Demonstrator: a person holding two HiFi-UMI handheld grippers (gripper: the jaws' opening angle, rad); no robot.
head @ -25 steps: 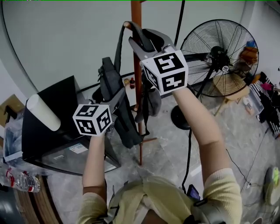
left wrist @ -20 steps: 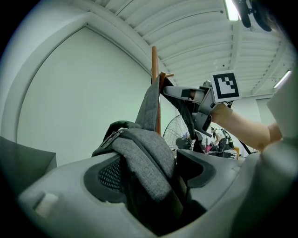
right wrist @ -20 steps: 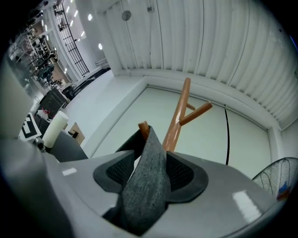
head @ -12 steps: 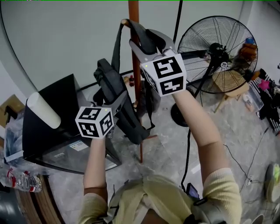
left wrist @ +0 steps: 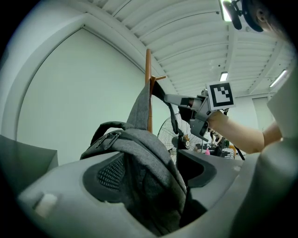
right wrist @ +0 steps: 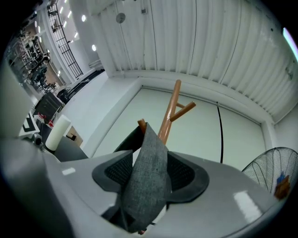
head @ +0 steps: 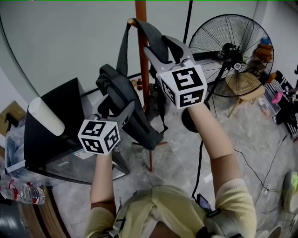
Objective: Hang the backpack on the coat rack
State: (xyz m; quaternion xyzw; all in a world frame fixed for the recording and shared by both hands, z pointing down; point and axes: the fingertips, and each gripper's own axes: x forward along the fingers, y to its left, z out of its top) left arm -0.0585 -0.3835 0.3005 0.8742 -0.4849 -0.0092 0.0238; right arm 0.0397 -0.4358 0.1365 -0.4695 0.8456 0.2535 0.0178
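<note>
At the far left a white roll [head: 45,118] lies on a dark box [head: 51,148]. Next to it the left tongs [left wrist: 149,179] point level. Their jaws have just been opening and now stand wide. The grey body of the backpack [head: 135,125] sits between the pads, and there is a dark gap on its right side. The backpack is beside the brown pole of the coat rack [head: 141,9], low on its left side. Its strap [head: 122,51] goes up and passes over a wooden peg [head: 132,22]. The right tongs [right wrist: 148,173] point a little upward. Their jaws have also just been opening. They stand apart, and the strap lies loose between the pads. A standing fan [head: 233,51] is on the floor at the right.
</note>
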